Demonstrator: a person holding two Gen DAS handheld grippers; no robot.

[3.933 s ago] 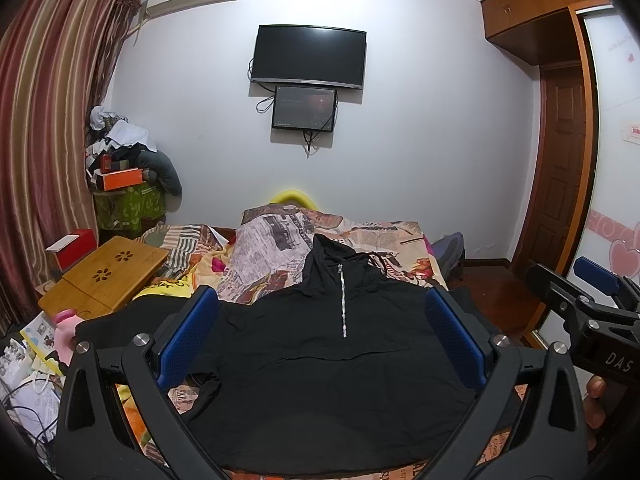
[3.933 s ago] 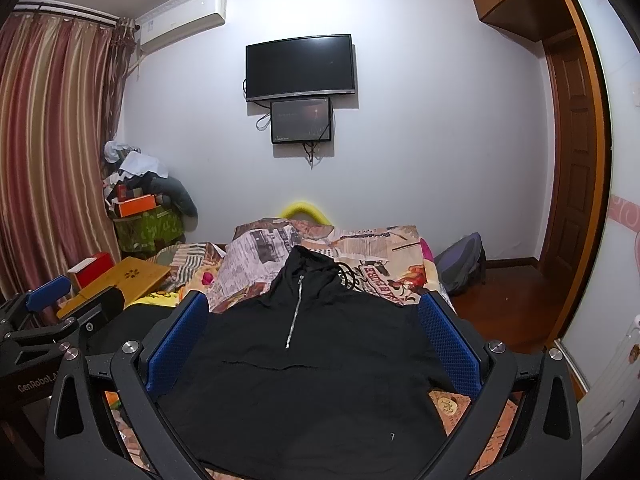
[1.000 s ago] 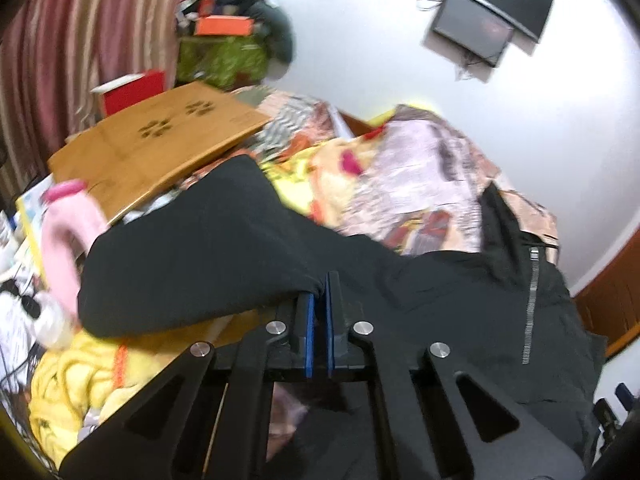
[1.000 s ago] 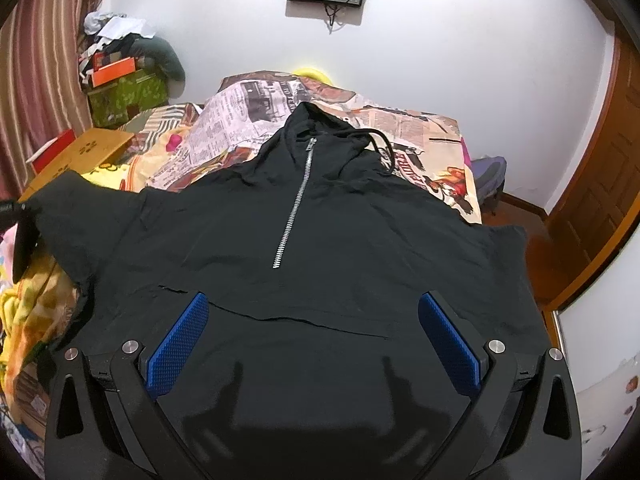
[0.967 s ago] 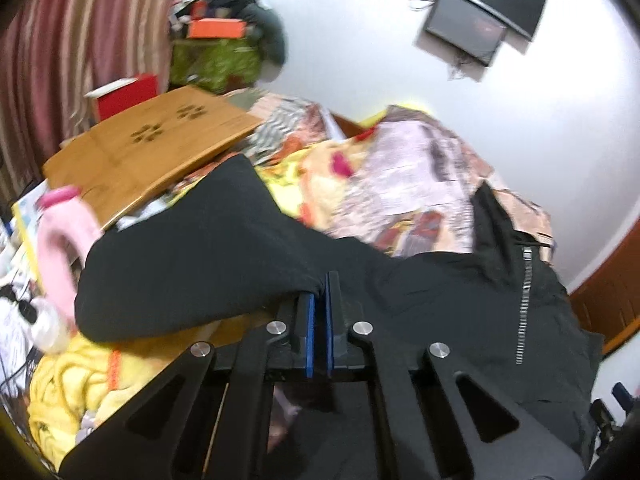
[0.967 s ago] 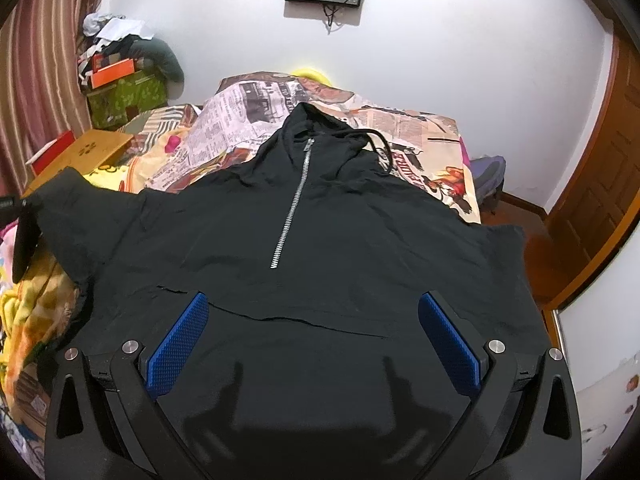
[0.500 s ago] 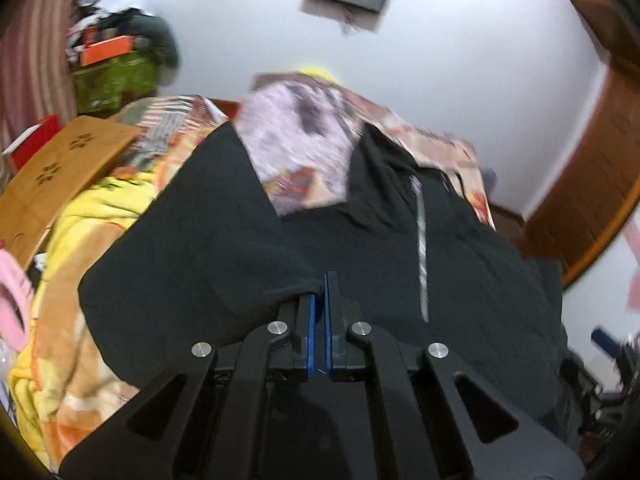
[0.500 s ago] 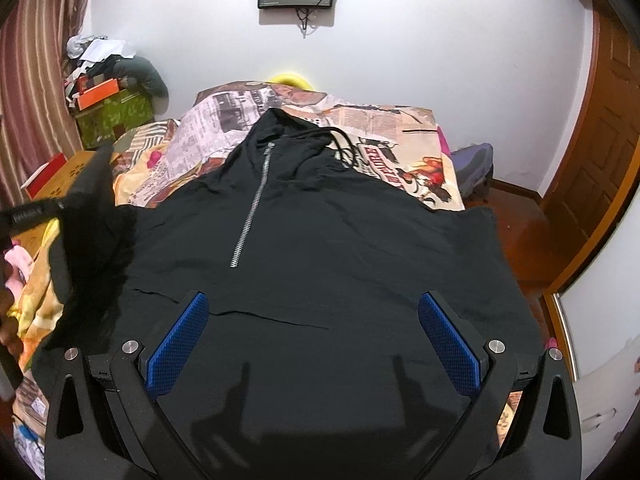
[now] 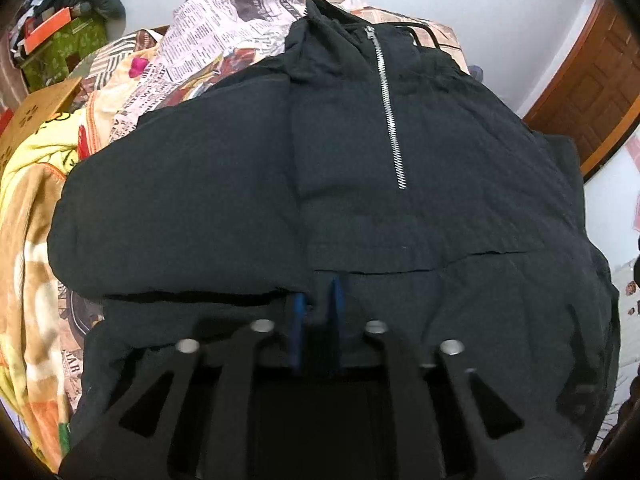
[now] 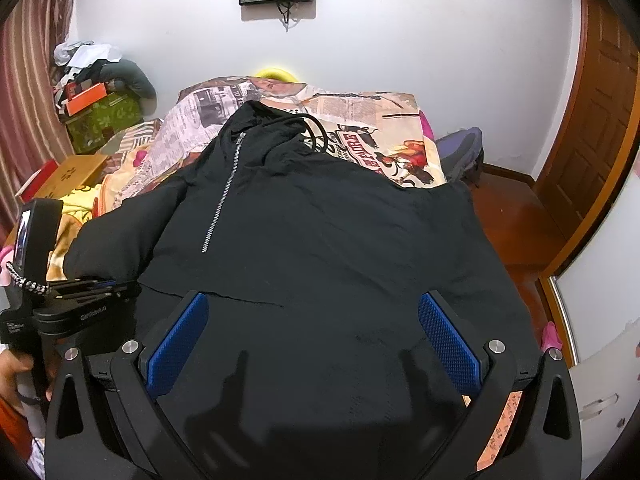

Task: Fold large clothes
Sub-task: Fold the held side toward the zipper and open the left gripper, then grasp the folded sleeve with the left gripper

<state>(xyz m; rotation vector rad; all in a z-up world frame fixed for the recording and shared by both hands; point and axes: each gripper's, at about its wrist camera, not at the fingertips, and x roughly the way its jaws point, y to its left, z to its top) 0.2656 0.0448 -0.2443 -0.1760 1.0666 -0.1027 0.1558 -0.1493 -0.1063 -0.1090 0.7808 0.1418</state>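
Two tools work a black hoodie [image 10: 312,232] spread across the bed [image 10: 360,120]. Left tool [image 9: 317,300] pinches the sleeve [image 9: 180,208], folded over the chest at nine o'clock of the zipper [image 9: 390,108]. Right tool [image 10: 312,340] hovers above the hem, jaws wide apart.

"GenRobot.AI" on left gripper [image 10: 86,286] body

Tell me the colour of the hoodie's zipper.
Silver, on the black hoodie; the zipper shows best in the left wrist view.
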